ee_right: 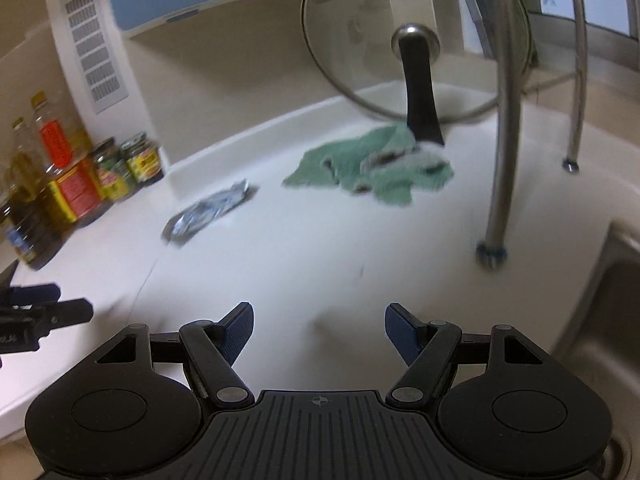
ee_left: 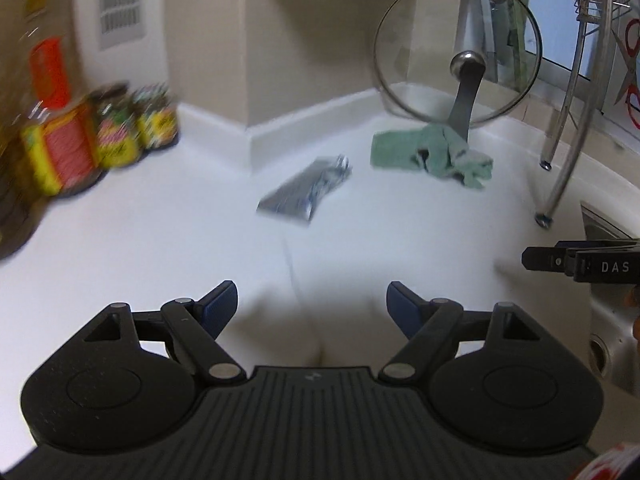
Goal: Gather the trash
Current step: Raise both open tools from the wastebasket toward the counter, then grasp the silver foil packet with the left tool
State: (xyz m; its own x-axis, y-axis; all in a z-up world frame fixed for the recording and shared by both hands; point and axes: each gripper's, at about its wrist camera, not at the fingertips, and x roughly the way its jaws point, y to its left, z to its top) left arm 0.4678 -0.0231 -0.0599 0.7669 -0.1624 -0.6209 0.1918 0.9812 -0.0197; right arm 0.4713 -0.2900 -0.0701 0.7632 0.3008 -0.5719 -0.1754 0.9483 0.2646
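- While both tongs hang over the white tabletop (ee_left: 140, 240), nothing is picked up yet; step in hand looks like the approach to the trash.
- Far left: bottles and jars (ee_right: 80, 184) against the wall, none of it trash by my reading.
- Left tongs (ee_left: 312, 304): released, pads wide apart, bare tabletop between them. They also show at the left edge of the right view.
- Centre: crumpled silver wrapper (ee_left: 306, 190) lying flat on the tabletop, ahead of the left tongs and well apart from them; in the right view it lies left of centre (ee_right: 210, 214). This is the likely target.
- Right tongs (ee_right: 319, 334): released too, gap clear.
- Right of the wrapper: green rag (ee_right: 372, 172), rumpled, under a glass lid (ee_left: 458, 66) that stands on edge.
- Far right: rack legs (ee_right: 502, 152) and sink edge (ee_right: 616, 280).
- Next move, as I judge it: carry the left tongs forward, straddle the wrapper, dip low, since the foil lies thin, then clench.
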